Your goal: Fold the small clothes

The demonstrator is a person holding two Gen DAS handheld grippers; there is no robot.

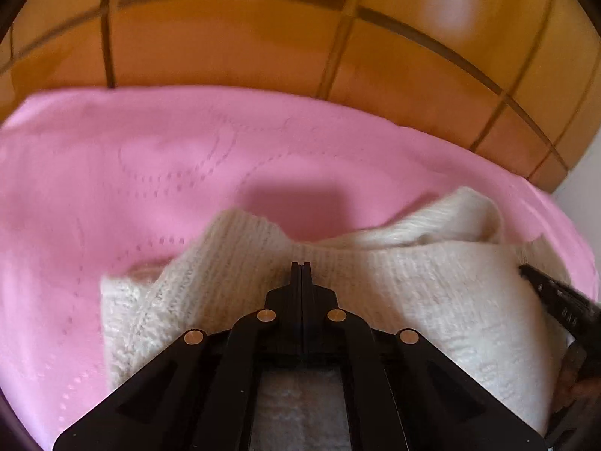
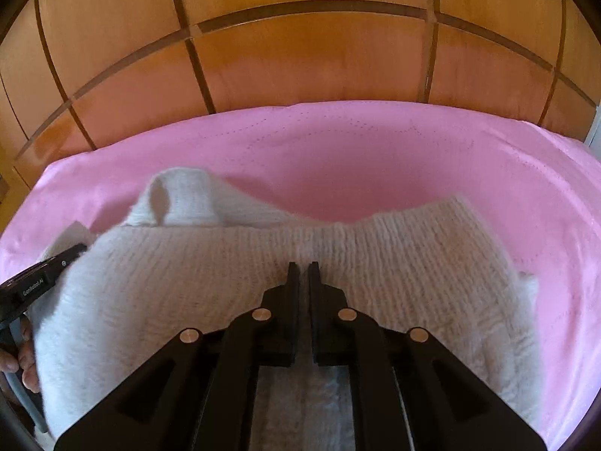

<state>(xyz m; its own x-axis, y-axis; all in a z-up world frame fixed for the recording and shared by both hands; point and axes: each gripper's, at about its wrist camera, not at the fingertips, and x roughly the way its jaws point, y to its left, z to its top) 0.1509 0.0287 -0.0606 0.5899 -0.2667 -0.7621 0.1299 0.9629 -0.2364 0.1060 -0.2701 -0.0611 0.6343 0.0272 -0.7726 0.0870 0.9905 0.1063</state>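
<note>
Left wrist view: the left gripper (image 1: 301, 268) is closed, its fingers pressed flat together with their tips on the folded edge of a cream knit (image 1: 394, 285). Whether any yarn is pinched between them cannot be told. The knit lies bunched on a pink cover (image 1: 150, 173), in front of wooden panels (image 1: 233, 49). The right gripper (image 1: 526, 272) touches the knit's far side, its fingers hidden.

Right wrist view: the right gripper (image 2: 303, 267) is closed to a narrow slit, tips on the same raised fold of the knit (image 2: 188, 285). No fabric shows in the slit, so a hold is uncertain. A loose tube of knit, perhaps a sleeve, stands behind the fold. The left gripper (image 2: 75, 250) meets the cloth at its edge.

The knit looks soft, light and limp, stretchy and fuzzy enough not to slip. It will likely sag between two holds, so pinching the thick doubled edge well apart seems best.
</note>
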